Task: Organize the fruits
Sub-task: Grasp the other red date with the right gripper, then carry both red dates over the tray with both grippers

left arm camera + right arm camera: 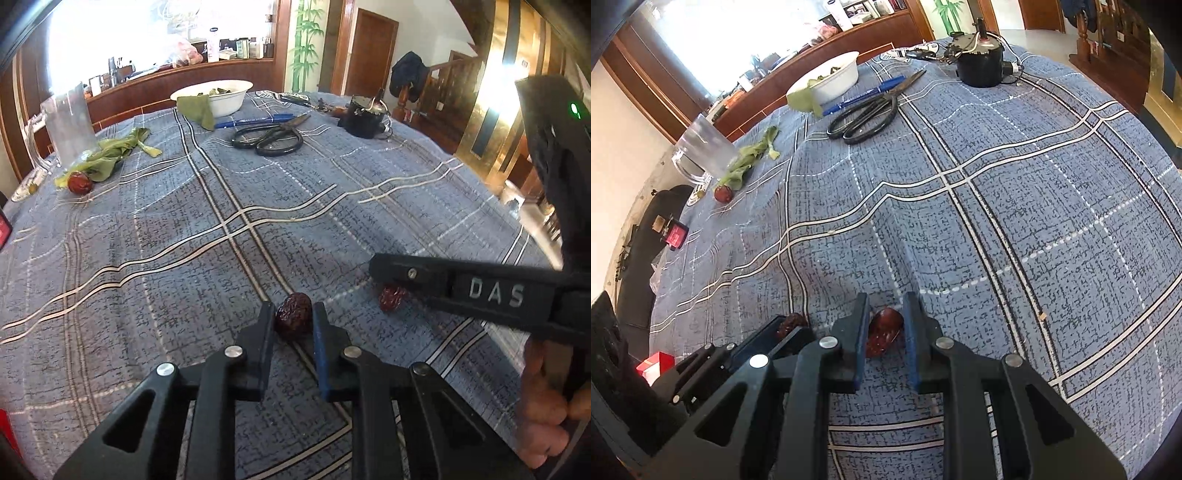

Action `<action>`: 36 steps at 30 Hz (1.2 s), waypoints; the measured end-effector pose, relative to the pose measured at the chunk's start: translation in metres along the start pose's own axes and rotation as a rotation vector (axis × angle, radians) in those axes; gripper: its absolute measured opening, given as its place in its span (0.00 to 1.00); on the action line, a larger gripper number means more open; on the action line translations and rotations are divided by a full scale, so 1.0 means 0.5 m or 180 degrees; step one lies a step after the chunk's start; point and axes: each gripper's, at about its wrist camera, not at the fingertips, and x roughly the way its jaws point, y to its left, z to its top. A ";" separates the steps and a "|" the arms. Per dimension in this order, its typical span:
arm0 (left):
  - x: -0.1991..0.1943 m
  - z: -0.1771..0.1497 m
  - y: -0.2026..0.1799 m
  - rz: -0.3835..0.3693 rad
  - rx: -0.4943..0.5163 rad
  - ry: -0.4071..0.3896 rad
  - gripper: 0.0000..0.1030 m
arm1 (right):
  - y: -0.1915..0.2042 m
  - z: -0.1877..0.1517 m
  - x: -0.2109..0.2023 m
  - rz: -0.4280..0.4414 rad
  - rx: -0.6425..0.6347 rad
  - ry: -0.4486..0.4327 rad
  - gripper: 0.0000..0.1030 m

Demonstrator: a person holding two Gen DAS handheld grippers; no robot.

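Note:
Three wrinkled red dates lie on a blue checked tablecloth (184,240). My left gripper (293,308) is shut on a dark red date (293,317) that rests on the cloth at the near edge. Just to its right, a finger (424,280) of my right gripper lies across another date (390,298). In the right wrist view my right gripper (886,299) is shut on that date (884,332), with the left gripper's fingers (764,343) and its date (790,323) close on the left. The third date (78,182) lies far left, beside green leaves.
A glass mug (68,125) and green leaves (110,155) stand at the far left. Behind are a white bowl (225,98) of leaves, a blue pen (251,121), black scissors (269,138) and a black motor (364,118). A person's hand (543,424) shows at the right.

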 end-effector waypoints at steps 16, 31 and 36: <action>-0.010 -0.004 0.027 0.0250 0.0012 -0.0037 0.55 | 0.030 -0.015 -0.004 -0.0146 -0.0210 0.0046 0.32; -0.023 -0.010 0.036 0.0193 -0.0071 -0.0057 0.16 | 0.040 -0.017 -0.022 -0.0239 -0.0299 -0.0255 0.25; -0.081 -0.013 0.043 0.0346 -0.0281 -0.0301 0.16 | 0.064 -0.019 -0.024 -0.0257 -0.0405 -0.0386 0.25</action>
